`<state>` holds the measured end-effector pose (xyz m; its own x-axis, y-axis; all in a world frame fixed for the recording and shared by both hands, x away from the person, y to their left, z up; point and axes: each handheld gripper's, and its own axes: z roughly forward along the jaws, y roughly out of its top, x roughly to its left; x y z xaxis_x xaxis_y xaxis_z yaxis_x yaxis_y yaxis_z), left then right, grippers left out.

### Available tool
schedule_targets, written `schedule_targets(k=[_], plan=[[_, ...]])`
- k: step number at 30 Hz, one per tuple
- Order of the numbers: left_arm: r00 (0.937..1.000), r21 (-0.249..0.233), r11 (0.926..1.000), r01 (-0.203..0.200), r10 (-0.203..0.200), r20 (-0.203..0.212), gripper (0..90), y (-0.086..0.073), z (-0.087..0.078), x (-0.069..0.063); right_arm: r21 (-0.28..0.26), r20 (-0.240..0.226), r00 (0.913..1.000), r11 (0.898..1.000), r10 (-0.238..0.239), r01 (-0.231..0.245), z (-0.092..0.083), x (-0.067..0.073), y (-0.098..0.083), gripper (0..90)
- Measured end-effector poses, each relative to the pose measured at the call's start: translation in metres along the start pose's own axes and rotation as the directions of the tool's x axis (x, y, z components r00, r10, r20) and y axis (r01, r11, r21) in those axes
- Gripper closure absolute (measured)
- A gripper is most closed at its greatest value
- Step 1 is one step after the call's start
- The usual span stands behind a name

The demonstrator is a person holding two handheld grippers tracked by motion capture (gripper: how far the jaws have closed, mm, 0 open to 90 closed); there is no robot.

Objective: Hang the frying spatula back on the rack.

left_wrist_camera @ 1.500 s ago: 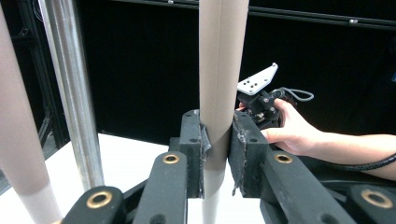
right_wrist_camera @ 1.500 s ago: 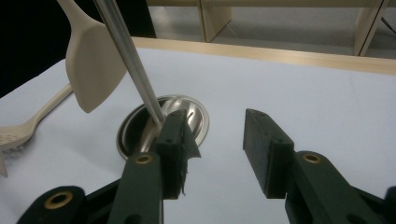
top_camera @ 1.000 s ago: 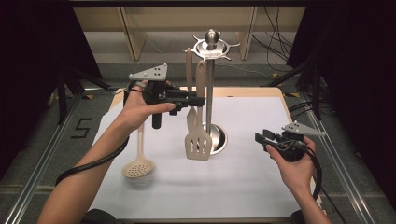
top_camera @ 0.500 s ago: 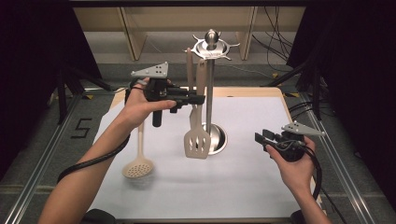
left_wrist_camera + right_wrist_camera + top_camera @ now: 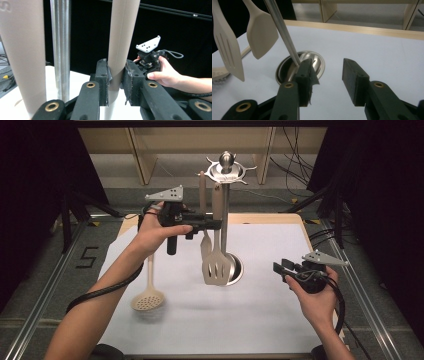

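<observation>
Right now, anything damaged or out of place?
Yes: the pad lining on the right gripper is torn and ragged at its left jaw. A skimmer lies flat on the table while the other utensils hang from the rack.

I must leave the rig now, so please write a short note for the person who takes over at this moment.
Left gripper: raised beside the utensil stand, fingers shut on the handle of a hanging beige utensil.
Right gripper: open, holding nothing, low over the white mat to the right of the stand's base.
Slotted turner hangs on the stand; skimmer lies on the mat at the left.
Whether the held utensil is going on or coming off the hook, I cannot tell. The skimmer is not on the stand.
</observation>
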<state>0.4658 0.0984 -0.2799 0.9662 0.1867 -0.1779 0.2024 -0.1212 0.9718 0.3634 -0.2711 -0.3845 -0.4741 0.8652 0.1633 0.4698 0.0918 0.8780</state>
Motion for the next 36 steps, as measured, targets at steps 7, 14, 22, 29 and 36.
schedule_targets(k=[7,14,22,29,36], plan=[[0.9996,-0.006,0.9999,0.014,-0.014,-0.026,73.6,-0.001,0.001,0.001,-0.005,-0.001,1.0000,1.000,0.001,-0.001,0.001,0.000,-0.001,60.8],[0.9938,-0.014,0.9999,0.010,-0.011,-0.110,70.1,-0.003,-0.002,0.000,0.001,0.009,0.9999,1.000,-0.010,0.010,0.000,0.000,-0.001,60.6],[0.9803,-0.043,0.9980,-0.045,0.036,-0.194,62.5,-0.005,-0.014,-0.010,0.014,0.004,0.9994,0.999,0.034,-0.034,0.000,0.002,-0.001,60.5],[0.9555,-0.077,0.9913,-0.106,0.081,-0.284,67.1,-0.006,-0.032,-0.027,0.005,0.006,1.0000,1.000,-0.002,0.002,0.000,0.000,-0.001,60.5],[0.9369,-0.093,0.9884,-0.120,0.082,-0.340,82.4,-0.005,-0.039,-0.043,0.011,-0.006,0.9987,0.999,0.050,-0.050,0.000,0.005,-0.002,60.5]])
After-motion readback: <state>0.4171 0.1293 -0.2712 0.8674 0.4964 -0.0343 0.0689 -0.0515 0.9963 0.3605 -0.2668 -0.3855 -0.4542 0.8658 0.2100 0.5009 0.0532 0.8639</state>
